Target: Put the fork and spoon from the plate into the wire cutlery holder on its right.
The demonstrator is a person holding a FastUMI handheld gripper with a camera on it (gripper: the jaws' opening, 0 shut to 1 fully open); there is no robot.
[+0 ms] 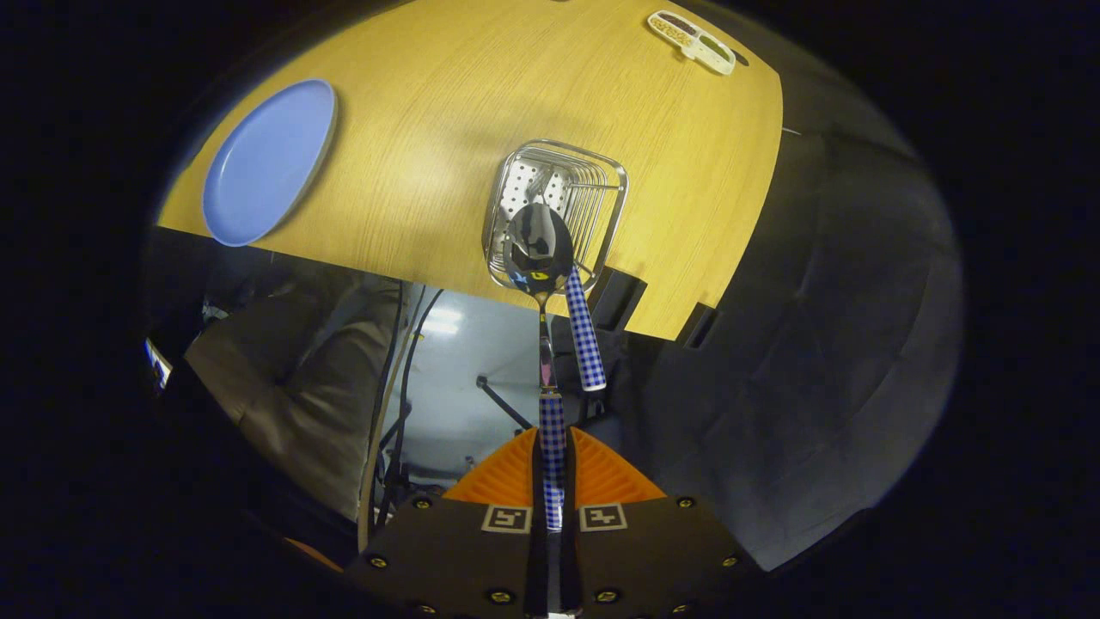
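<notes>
My gripper [552,447] is shut on the blue-checked handle of the spoon [540,249], which sticks straight out ahead of the orange fingers [507,477]. The spoon's shiny bowl hangs over the wire cutlery holder [601,185] on the wooden table [430,129]. A second blue-checked handle, the fork's [584,331], leans out of the holder toward me, just right of the spoon's stem. The blue plate [268,162] lies far off to the left of the holder with nothing on it.
A small white tray [693,40] with coloured compartments lies at the table's far side. The table's near edge runs just below the holder; beyond it are a person's trouser leg [292,378], cables and the floor.
</notes>
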